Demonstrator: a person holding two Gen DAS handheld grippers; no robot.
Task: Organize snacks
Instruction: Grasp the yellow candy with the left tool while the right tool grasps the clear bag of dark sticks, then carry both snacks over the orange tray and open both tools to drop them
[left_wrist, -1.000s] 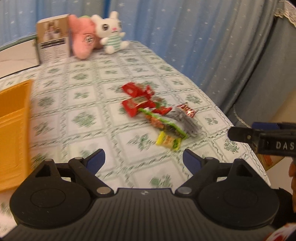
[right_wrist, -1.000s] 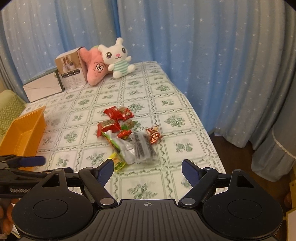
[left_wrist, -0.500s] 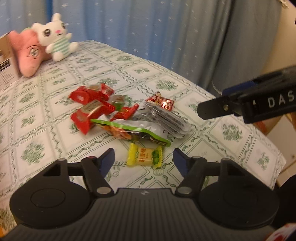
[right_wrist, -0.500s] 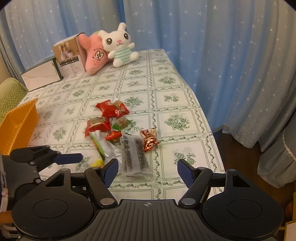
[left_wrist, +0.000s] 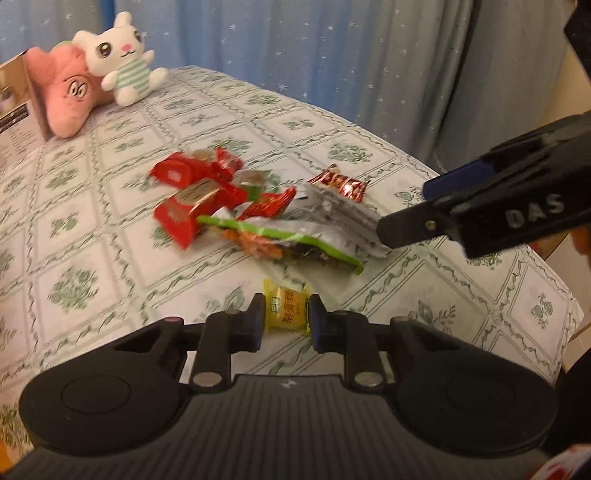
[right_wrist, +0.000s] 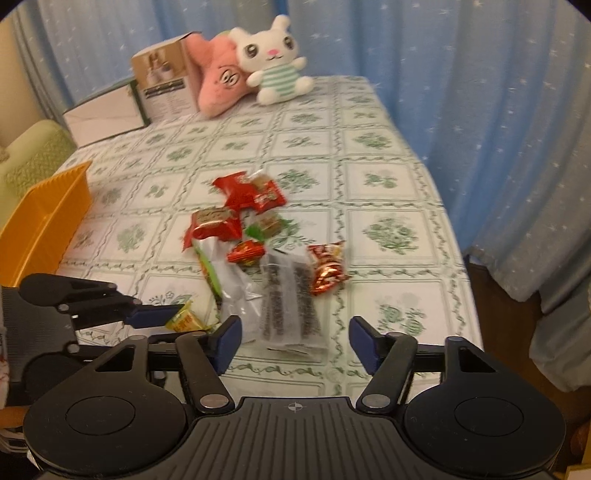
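A heap of snacks lies on the patterned tablecloth: red packets (left_wrist: 188, 206), a green-edged bag (left_wrist: 284, 243), a clear bag of dark bars (right_wrist: 291, 299) and a red-gold candy (right_wrist: 327, 267). My left gripper (left_wrist: 286, 319) is closed around a small yellow candy (left_wrist: 286, 310), which also shows in the right wrist view (right_wrist: 186, 319). My right gripper (right_wrist: 295, 338) is open, its fingers either side of the clear bag's near end; it shows in the left wrist view (left_wrist: 480, 210) over the heap's right side.
An orange basket (right_wrist: 44, 221) stands at the table's left edge. A cardboard box (right_wrist: 166, 83), a pink plush (right_wrist: 221, 83) and a white bunny plush (right_wrist: 273, 59) sit at the far end. Blue curtains hang behind, and the table's edge runs on the right.
My left gripper swung from the basket side toward the heap, moved up to the yellow candy and closed on it. My right gripper moved forward and down over the clear bag.
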